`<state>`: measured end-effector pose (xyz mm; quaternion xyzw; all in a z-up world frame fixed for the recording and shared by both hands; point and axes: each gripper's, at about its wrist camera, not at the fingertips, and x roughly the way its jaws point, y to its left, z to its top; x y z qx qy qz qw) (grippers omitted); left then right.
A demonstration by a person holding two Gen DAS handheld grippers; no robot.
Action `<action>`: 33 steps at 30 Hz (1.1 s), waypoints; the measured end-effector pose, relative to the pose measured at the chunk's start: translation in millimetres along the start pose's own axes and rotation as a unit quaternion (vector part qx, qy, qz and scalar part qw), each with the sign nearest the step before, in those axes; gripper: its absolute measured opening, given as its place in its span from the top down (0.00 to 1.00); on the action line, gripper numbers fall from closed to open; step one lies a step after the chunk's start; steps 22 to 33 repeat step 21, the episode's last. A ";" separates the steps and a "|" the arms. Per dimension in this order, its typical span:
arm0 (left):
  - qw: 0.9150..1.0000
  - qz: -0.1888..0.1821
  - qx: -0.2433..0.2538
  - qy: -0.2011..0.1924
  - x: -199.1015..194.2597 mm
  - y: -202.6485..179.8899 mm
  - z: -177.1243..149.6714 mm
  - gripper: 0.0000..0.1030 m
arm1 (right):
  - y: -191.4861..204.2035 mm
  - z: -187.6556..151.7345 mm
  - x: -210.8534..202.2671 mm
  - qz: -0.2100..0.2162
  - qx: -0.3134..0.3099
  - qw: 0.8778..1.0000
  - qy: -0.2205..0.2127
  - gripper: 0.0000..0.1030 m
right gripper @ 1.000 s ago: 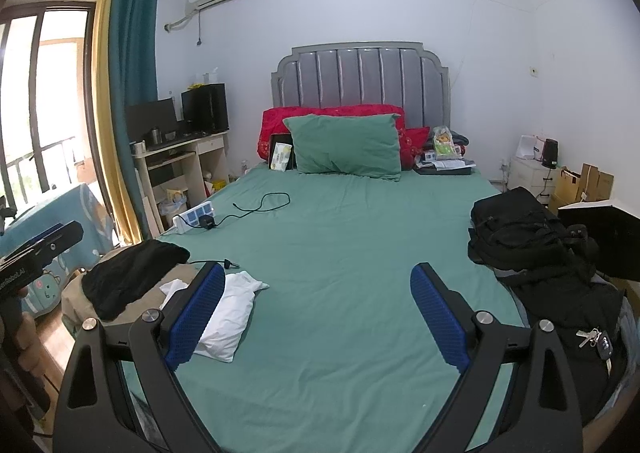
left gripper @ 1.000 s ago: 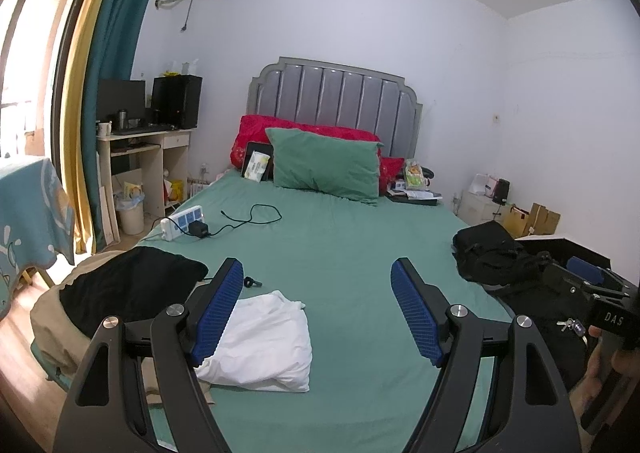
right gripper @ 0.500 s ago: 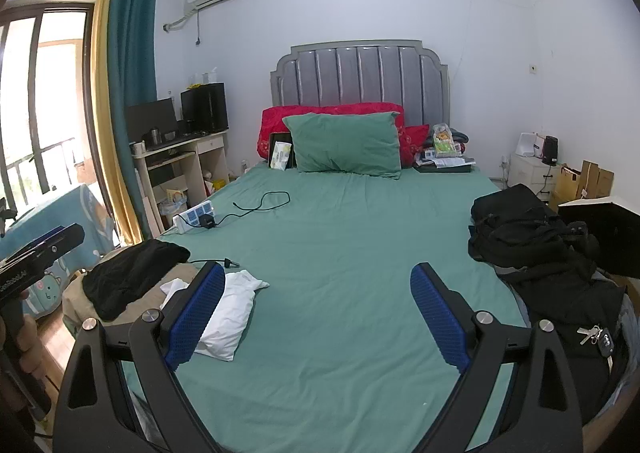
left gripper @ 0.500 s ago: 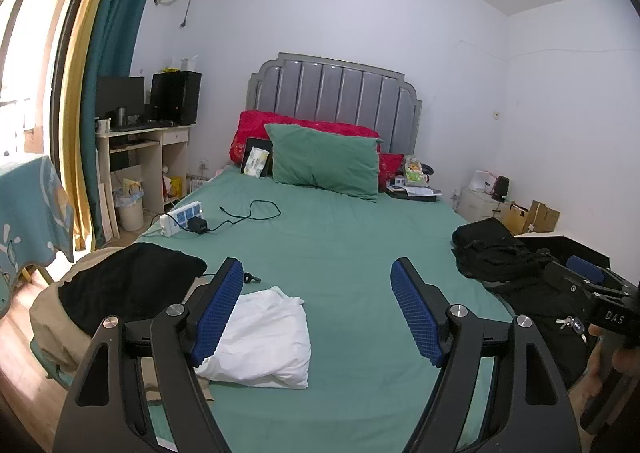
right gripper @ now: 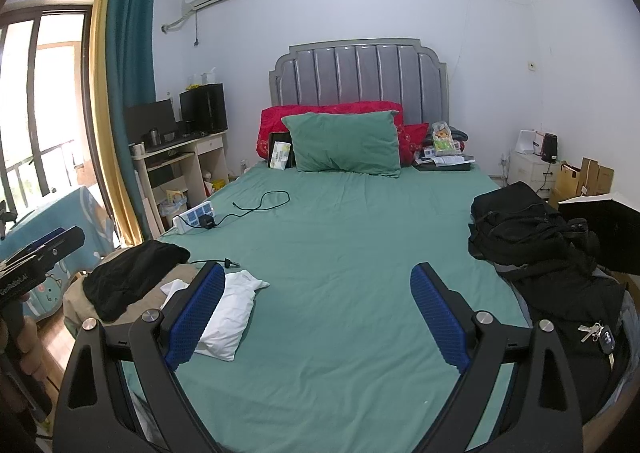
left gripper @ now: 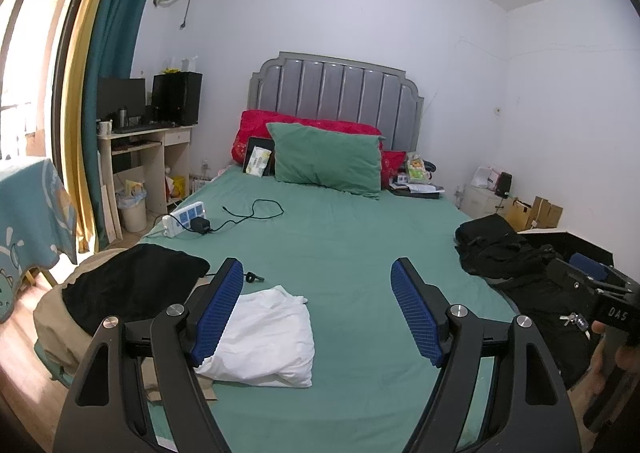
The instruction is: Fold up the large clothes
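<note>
1. The left gripper hangs above the near end of the bed with its blue-padded jaws spread wide and nothing between them.
2. The white garment lies folded on the green sheet at the bed's near left corner; in the left wrist view it sits just under and beside the left finger, which covers its left edge, while the open gap between the jaws looks onto bare sheet to the garment's right.
3. The right gripper also stands wide and empty, held over the bed's near middle.
4. In the right wrist view the same white garment shows to the left of the gap, partly behind the left finger, well apart from the right finger.
5. A black garment rests on a tan pile off the bed's left edge, just beside the white one (whether they touch cannot be told).
6. A heap of black clothes and a bag sits on the bed's right side, keys lying on it.
7. Farther up the sheet lie a power strip with a black cable, then a green pillow against red ones.
8. A hand shows at the right edge of the left wrist view, grasping the other gripper's handle.
</note>
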<state>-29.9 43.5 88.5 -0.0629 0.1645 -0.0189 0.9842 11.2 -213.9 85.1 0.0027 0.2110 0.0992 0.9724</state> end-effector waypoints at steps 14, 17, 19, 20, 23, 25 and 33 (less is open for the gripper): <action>1.000 0.005 0.008 0.017 4.6 4.3 -3.6 0.23 | 5.2 -3.7 0.7 0.000 0.002 1.000 0.004 0.10; 1.000 0.005 0.010 0.018 4.6 4.0 -3.3 0.23 | 8.1 -6.0 3.6 0.000 0.001 1.000 0.009 0.09; 1.000 0.006 0.009 0.020 5.3 4.2 -3.3 0.23 | 9.6 -8.0 4.6 0.000 0.000 1.000 0.011 0.10; 1.000 0.006 0.009 0.022 5.7 5.0 -3.6 0.23 | 9.6 -8.6 5.1 -0.001 0.001 1.000 0.012 0.10; 1.000 0.007 0.008 0.024 7.4 5.6 -3.8 0.23 | 9.2 -8.6 6.1 -0.001 0.001 1.000 0.013 0.10; 1.000 0.007 0.008 0.024 7.4 5.6 -3.8 0.23 | 9.2 -8.6 6.1 -0.001 0.001 1.000 0.013 0.10; 1.000 0.007 0.008 0.024 7.4 5.6 -3.8 0.23 | 9.2 -8.6 6.1 -0.001 0.001 1.000 0.013 0.10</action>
